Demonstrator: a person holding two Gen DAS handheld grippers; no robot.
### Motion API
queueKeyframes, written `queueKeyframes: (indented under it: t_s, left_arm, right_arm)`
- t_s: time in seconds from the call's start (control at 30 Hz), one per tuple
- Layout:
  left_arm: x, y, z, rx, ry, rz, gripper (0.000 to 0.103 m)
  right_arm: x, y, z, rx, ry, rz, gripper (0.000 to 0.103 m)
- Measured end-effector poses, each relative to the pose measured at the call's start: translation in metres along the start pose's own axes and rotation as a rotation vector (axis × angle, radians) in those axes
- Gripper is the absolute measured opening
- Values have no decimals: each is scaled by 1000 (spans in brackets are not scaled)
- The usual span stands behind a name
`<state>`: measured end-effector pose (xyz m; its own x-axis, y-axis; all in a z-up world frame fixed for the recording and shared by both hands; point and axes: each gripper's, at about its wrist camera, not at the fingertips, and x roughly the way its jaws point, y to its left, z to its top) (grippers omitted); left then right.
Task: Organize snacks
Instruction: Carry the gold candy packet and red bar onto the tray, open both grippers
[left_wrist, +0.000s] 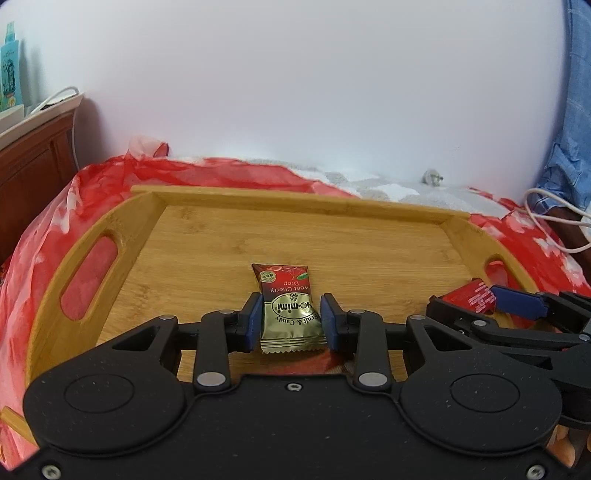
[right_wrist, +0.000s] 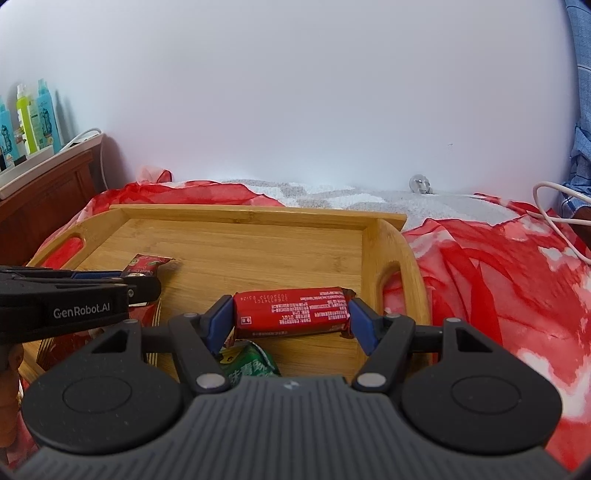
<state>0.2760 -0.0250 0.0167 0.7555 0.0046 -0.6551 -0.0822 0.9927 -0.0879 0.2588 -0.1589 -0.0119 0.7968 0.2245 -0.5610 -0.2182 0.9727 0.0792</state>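
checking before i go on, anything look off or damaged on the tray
Nothing looks damaged or spilled. The left gripper clamps a cherry candy packet, the right gripper a red snack bar, both over the wooden tray.

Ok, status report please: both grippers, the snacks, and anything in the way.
Left gripper shut on candy packet. Right gripper shut on red bar. Both over wooden tray. Green packet under right gripper; nothing blocking.
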Motion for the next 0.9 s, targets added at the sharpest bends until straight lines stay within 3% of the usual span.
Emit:
queueKeyframes:
  t_s: [0.53,0.57,0.7,0.9]
  left_arm:
    - [-2,-5,-1,31,2,27,34]
    - [-3,-5,-1,34,-2,32,37]
    - [-12,-7,-2,58,-13,49,45]
    - [-31,-6,1,75,-39,50,66]
  right_arm:
    - [1,1,-3,-14,-5,10,75]
    - [0,1,-3,-11,-6,17,83]
    - [-4,2,-1,-10,-15,32,87]
    - [-15,-1,1,3,-38,34,90]
